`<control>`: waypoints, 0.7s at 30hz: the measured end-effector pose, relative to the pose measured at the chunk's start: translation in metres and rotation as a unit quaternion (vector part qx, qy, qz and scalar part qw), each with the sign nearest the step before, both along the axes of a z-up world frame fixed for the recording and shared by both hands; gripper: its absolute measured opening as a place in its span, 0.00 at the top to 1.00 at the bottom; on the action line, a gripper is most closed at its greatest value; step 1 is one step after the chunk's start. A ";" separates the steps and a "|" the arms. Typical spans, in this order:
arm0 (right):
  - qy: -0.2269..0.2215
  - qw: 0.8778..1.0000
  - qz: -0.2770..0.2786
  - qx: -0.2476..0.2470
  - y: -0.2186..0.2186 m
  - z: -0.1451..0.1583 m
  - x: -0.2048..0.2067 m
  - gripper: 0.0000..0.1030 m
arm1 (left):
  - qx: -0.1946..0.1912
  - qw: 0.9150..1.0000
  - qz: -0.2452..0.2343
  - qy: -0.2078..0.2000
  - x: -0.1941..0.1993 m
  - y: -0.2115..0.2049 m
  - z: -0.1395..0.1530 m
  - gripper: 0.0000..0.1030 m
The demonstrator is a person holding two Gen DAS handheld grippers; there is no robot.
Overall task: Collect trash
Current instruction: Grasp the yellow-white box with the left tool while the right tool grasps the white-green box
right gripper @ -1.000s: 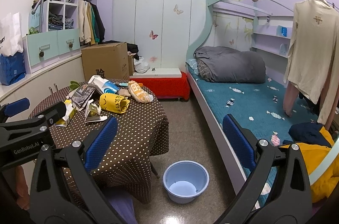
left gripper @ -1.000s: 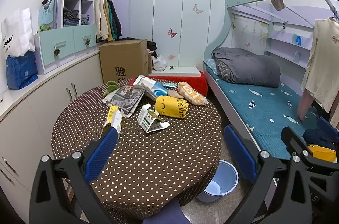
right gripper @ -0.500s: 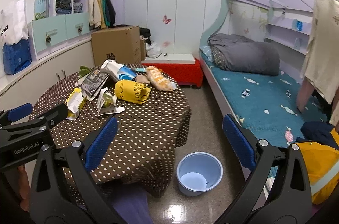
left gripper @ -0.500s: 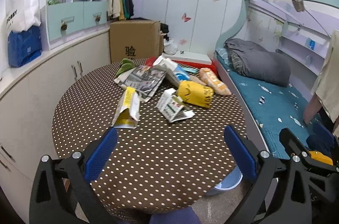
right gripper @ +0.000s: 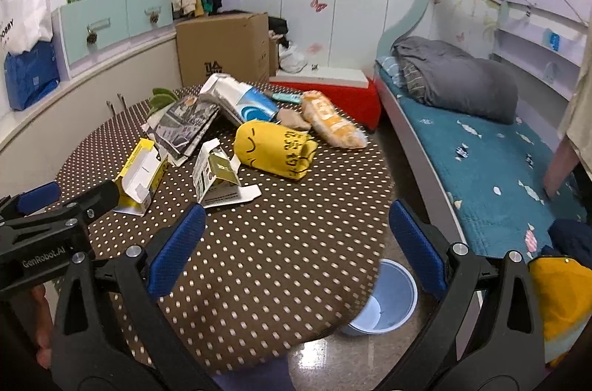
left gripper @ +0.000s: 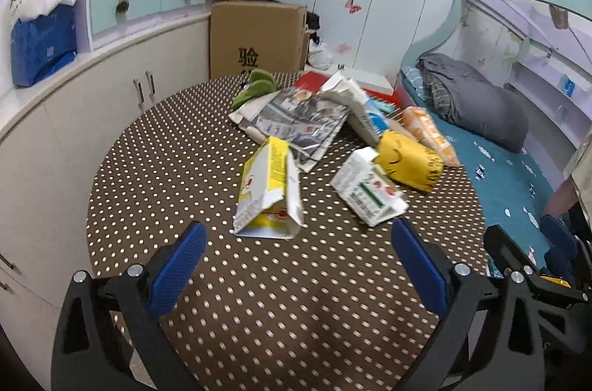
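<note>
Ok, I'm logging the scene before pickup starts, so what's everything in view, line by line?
Round polka-dot table: one, brown with white dots, centre.
Yellow-and-white open carton: one, nearest the left tool.
Green-and-white flattened carton: one, right of it.
Yellow crumpled bag: one, behind that carton.
Orange snack packet: one, table's far right edge.
Newspaper sheets: a pile, grey print, far side.
Blue-and-white paper bag: one, far side.
Pale blue plastic bucket: one, on the floor beside the table.
Brown cardboard box: one, behind the table.
Left tool: open, over the table.
Right tool: open, over the table's edge.
</note>
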State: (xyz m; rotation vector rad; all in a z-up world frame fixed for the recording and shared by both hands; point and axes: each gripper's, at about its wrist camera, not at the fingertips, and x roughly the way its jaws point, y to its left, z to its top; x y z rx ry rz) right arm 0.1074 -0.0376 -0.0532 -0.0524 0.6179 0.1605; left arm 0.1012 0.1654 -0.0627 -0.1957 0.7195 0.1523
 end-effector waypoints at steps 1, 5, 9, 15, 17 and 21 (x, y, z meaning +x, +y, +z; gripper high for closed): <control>0.006 1.000 0.001 -0.001 0.004 -0.003 0.006 0.06 | -0.001 1.000 0.000 0.004 0.005 0.004 -0.003 0.05; 0.027 1.000 0.002 -0.008 0.016 -0.016 0.026 0.06 | 0.008 1.000 -0.002 0.029 0.028 0.014 -0.018 0.09; 0.043 0.999 0.001 -0.011 0.021 -0.027 0.042 0.06 | 0.002 0.998 -0.007 0.067 0.057 0.025 -0.041 0.21; 0.062 0.998 0.000 -0.017 0.025 -0.039 0.056 0.06 | -0.007 0.997 -0.005 0.079 0.078 0.031 -0.054 0.27; 0.065 0.998 0.002 -0.018 0.026 -0.041 0.060 0.06 | -0.015 0.997 -0.007 0.080 0.084 0.033 -0.059 0.40; 0.068 0.998 0.008 -0.015 0.027 -0.041 0.064 0.06 | -0.013 0.997 -0.016 0.071 0.084 0.036 -0.057 0.44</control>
